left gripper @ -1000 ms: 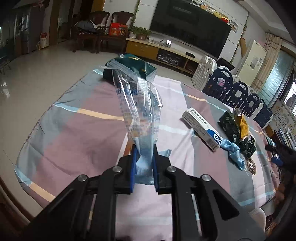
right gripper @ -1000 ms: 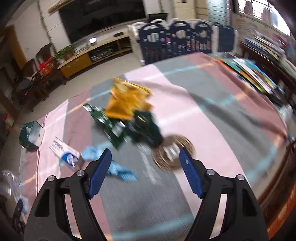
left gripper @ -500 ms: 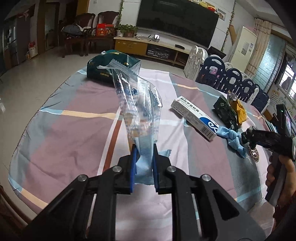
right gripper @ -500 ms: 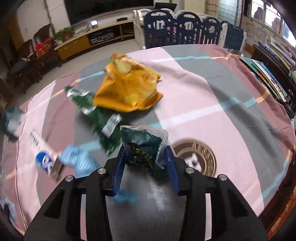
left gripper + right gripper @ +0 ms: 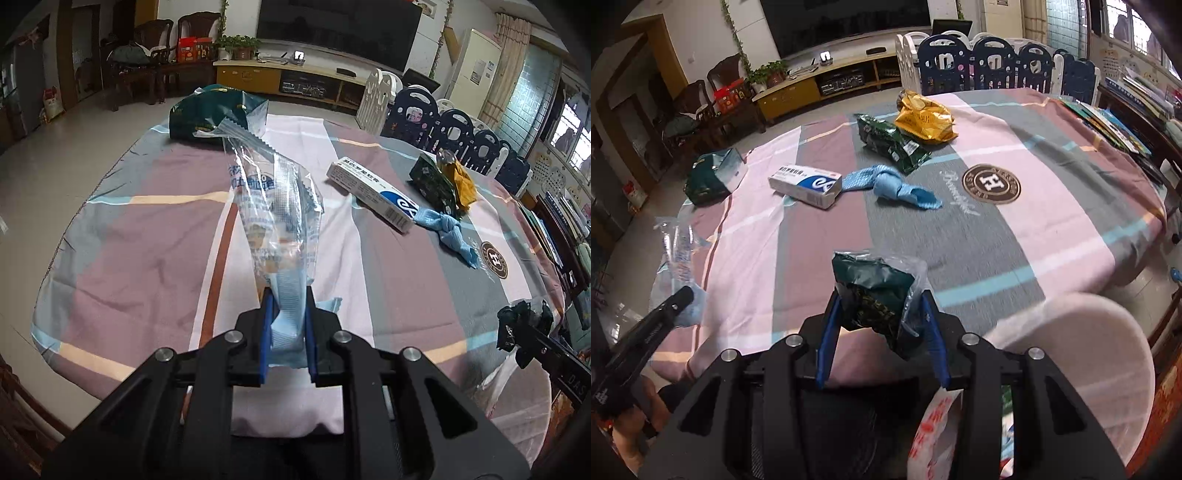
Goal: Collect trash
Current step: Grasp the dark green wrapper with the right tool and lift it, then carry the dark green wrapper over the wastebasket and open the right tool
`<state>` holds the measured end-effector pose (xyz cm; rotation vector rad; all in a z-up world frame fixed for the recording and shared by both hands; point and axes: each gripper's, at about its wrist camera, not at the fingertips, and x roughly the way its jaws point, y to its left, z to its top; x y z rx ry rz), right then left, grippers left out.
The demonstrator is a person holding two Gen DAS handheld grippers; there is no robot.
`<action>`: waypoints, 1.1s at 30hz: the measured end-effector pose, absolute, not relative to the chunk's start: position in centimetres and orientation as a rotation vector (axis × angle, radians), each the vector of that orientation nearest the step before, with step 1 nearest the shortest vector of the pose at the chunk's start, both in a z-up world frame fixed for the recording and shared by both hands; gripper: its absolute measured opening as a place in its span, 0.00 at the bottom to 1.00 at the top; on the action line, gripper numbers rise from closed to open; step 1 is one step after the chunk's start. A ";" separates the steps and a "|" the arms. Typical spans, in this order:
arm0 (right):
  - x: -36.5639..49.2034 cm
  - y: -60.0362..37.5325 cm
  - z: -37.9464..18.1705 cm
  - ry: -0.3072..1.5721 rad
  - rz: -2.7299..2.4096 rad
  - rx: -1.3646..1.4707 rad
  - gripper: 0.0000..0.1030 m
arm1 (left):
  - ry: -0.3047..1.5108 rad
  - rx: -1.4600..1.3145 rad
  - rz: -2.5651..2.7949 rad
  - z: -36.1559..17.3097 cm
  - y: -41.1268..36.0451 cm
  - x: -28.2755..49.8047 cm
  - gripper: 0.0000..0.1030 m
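A round desk [image 5: 1071, 236] is covered with a soft cloth of wide pink, mauve and grey stripes with thin blue and peach lines, and a round brown badge is printed on it.

The left gripper [image 5: 287, 325], black with blue pads, has its jaws closed on a tall clear plastic bag [image 5: 275, 206]. The bag is thin and crinkly, with blue print and a zigzag-cut top edge, and a pale blue ribbed piece inside it is pinched between the pads. It stands up from the jaws over the near left part of the desk.

The right gripper [image 5: 882, 325] has its jaws clamped on a crumpled dark green wrapper [image 5: 875, 291], glossy with gold print and partly sheathed in clear film. It is held above the near edge of the desk, with a pale rounded chair back just to its right.

More litter lies farther out on the cloth. A long white and blue cardboard box [image 5: 805, 184] lies flat near the middle. Touching its right end is a twisted light blue cloth strip [image 5: 894, 184] with a knot in it. Beyond that lie a flat green foil packet [image 5: 890, 142] and a puffy, shiny gold packet [image 5: 925, 120], side by side and touching. At the far left edge sits a dark green bag [image 5: 711, 175] with a clear panel.
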<state>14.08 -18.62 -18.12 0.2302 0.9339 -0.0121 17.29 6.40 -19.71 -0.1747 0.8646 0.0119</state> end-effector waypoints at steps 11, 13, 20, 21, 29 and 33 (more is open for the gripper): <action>12.0 -16.8 -17.2 0.940 -0.013 0.193 0.42 | 0.832 -0.166 -0.069 -19.6 5.4 16.2 0.16; 11.7 -16.6 -17.3 0.946 -0.010 0.194 0.42 | 0.833 -0.176 -0.076 -19.7 5.5 16.3 0.16; 11.0 -16.7 -16.2 0.924 -0.038 0.173 0.42 | 0.841 -0.177 -0.082 -19.8 5.3 16.4 0.16; 10.9 -16.8 -16.1 0.921 -0.043 0.173 0.42 | 0.842 -0.172 -0.081 -19.9 5.2 16.4 0.16; 10.5 -17.7 -16.2 0.927 -0.054 0.195 0.42 | 0.842 -0.150 -0.082 -19.9 4.8 16.5 0.16; 10.4 -18.2 -16.2 0.931 -0.060 0.210 0.42 | 0.843 -0.150 -0.081 -19.9 4.8 16.5 0.16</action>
